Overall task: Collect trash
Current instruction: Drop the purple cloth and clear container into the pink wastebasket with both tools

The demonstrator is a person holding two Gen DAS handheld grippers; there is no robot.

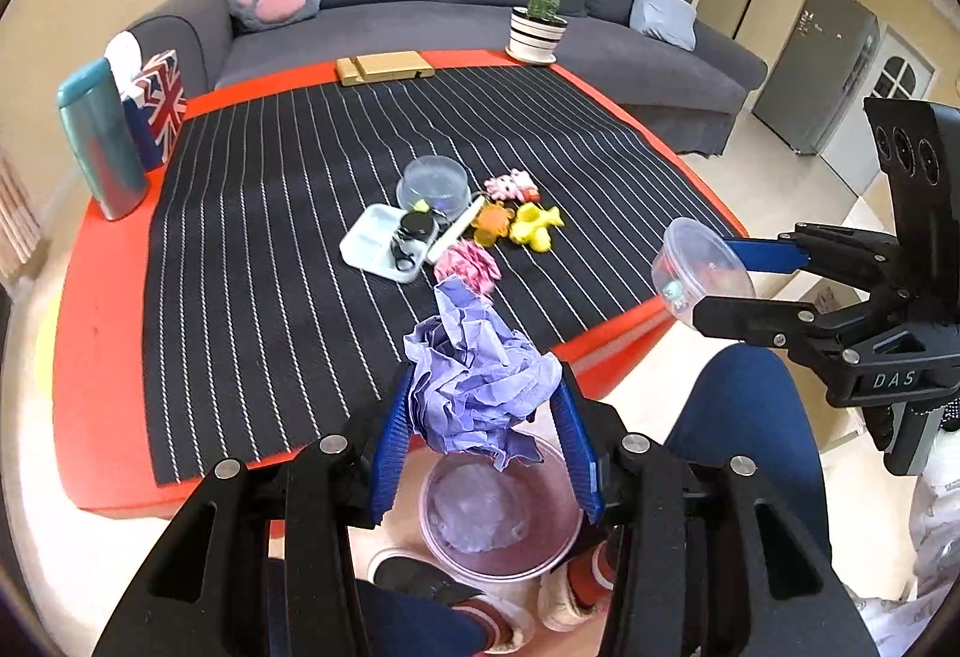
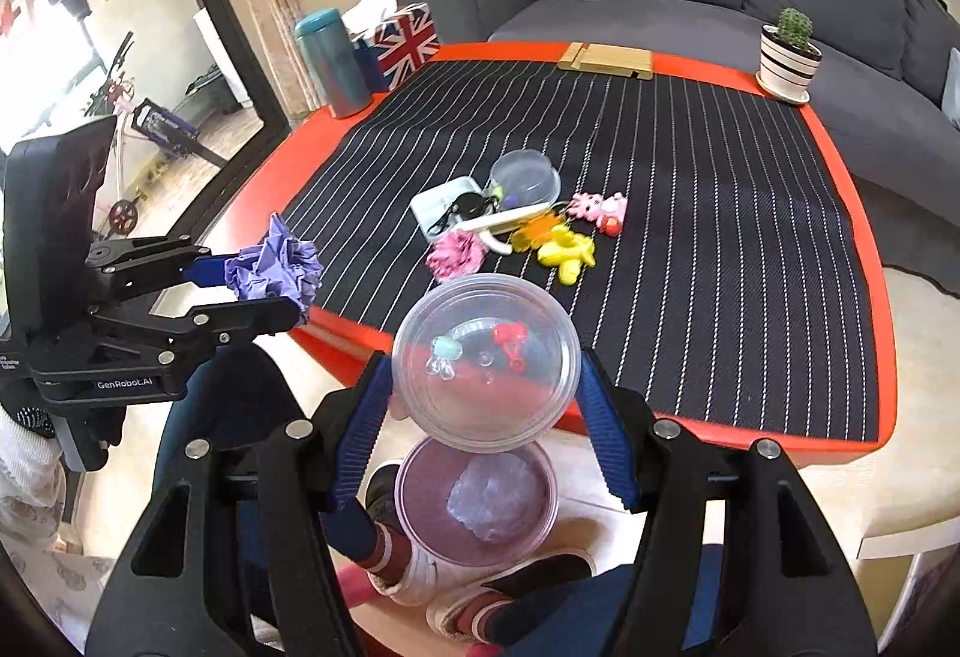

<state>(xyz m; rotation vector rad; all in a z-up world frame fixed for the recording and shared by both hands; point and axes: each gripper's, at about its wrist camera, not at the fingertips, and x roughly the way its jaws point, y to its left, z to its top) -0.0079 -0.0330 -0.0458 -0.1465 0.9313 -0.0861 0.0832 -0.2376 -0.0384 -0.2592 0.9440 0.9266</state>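
Note:
My left gripper (image 1: 486,411) is shut on a crumpled purple paper wad (image 1: 480,375), held off the table's front edge above a clear bin (image 1: 498,513) on the floor. That bin (image 2: 477,501) holds a pale crumpled scrap. My right gripper (image 2: 486,387) is shut on a clear round plastic container (image 2: 486,357) with small coloured bits inside, also above the bin. From the left wrist view the right gripper (image 1: 714,285) with its container (image 1: 699,273) is at the right. The right wrist view has the left gripper (image 2: 264,279) and its wad (image 2: 276,267) at the left.
On the striped cloth (image 1: 270,237) of the red table (image 1: 96,297) lie a pink crumpled wad (image 1: 468,264), a white tray (image 1: 384,243), a clear bowl (image 1: 433,184) and small toys (image 1: 534,225). A teal bottle (image 1: 102,141), flag tissue box (image 1: 159,105), cactus pot (image 1: 538,27) and wooden stand (image 1: 384,68) line its edges. A person's legs and shoes (image 1: 432,585) flank the bin.

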